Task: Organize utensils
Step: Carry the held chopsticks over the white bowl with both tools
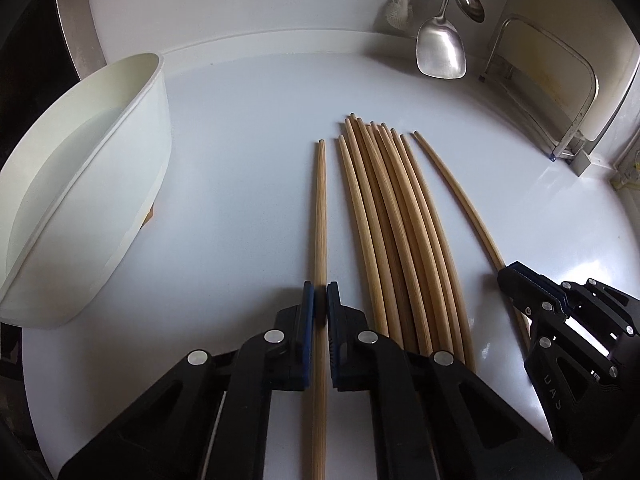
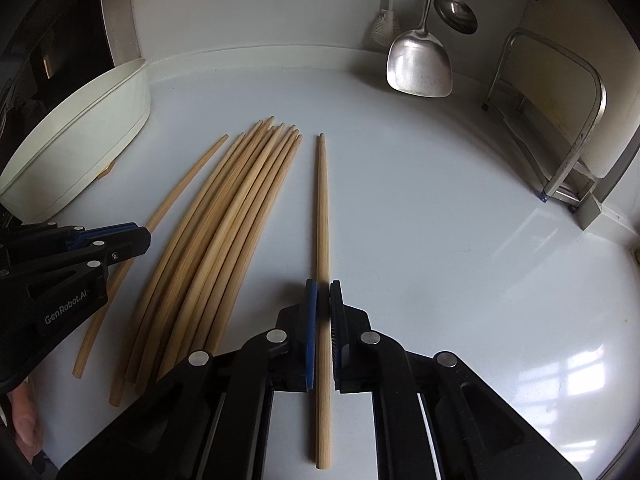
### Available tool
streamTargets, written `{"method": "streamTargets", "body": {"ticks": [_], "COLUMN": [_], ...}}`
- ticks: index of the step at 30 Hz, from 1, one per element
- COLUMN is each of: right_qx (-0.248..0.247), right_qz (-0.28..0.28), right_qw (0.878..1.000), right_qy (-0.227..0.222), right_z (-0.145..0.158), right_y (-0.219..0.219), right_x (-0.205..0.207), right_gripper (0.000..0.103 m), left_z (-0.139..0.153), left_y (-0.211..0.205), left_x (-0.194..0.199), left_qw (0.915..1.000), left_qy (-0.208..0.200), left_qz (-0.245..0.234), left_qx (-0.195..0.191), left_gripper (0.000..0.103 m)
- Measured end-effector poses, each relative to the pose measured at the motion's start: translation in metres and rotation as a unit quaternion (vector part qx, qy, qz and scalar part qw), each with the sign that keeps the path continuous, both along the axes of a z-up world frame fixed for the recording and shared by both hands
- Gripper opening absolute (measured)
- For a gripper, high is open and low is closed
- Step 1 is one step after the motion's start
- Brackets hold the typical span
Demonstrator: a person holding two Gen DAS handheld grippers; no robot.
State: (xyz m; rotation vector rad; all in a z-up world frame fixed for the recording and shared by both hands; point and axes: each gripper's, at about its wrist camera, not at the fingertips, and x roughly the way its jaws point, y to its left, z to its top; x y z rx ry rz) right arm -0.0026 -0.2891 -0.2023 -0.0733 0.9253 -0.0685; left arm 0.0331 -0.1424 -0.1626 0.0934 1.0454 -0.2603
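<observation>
1. Chopsticks – a bundle of wooden chopsticks (image 1: 400, 232) lay side by side on the white countertop (image 1: 240, 160), with two single sticks set apart, one on each side of it.
2. At far left stood a white tub (image 1: 80, 184), well apart from the bundle.
3. The left chopstick (image 1: 320, 216) lay between tub and bundle; the left gripper (image 1: 320, 304) had its jaws pinched narrow on it, the blue pads pressing both sides.
4. The bundle (image 2: 224, 232) sat between the two grippers.
5. The right chopstick (image 2: 323, 216) lay just right of the bundle – the right gripper (image 2: 323, 304) was clamped on its middle, the stick's thick end reaching back under it.
6. At far right a steel spatula (image 2: 420, 64) and a ladle (image 2: 456, 12) hung on the wall, beside a metal rack (image 2: 576, 128).
</observation>
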Motion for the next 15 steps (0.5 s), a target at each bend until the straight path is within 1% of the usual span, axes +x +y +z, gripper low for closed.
{"method": "streamTargets", "body": {"ticks": [3, 7, 9, 11, 15], "right_qx": [0.019, 0.016, 0.023, 0.028, 0.027], "right_qz": [-0.016, -0.028, -0.032, -0.032, -0.019], "right_qw": [1.0, 0.999, 0.999, 0.999, 0.999], "right_qy": [-0.001, -0.012, -0.016, -0.021, -0.034], "right_z": [0.01, 0.034, 0.047, 0.062, 0.094], "right_y": [-0.004, 0.001, 0.005, 0.013, 0.042], "right_x": [-0.004, -0.011, -0.013, -0.015, -0.012], "right_gripper": [0.006, 0.006, 0.006, 0.006, 0.006], "left_z": [0.012, 0.036, 0.051, 0.07, 0.107], "left_y": [0.0, 0.001, 0.007, 0.016, 0.05], "left_x": [-0.001, -0.001, -0.002, -0.004, -0.002], "left_qw": [0.9999, 0.9998, 0.9996, 0.9993, 0.9991], "left_qy": [-0.012, -0.009, -0.006, -0.009, -0.032], "left_qz": [-0.003, -0.011, -0.018, -0.023, -0.02], "left_qx": [0.009, -0.011, -0.023, -0.027, -0.018], "left_gripper": [0.007, 0.007, 0.007, 0.007, 0.007]}}
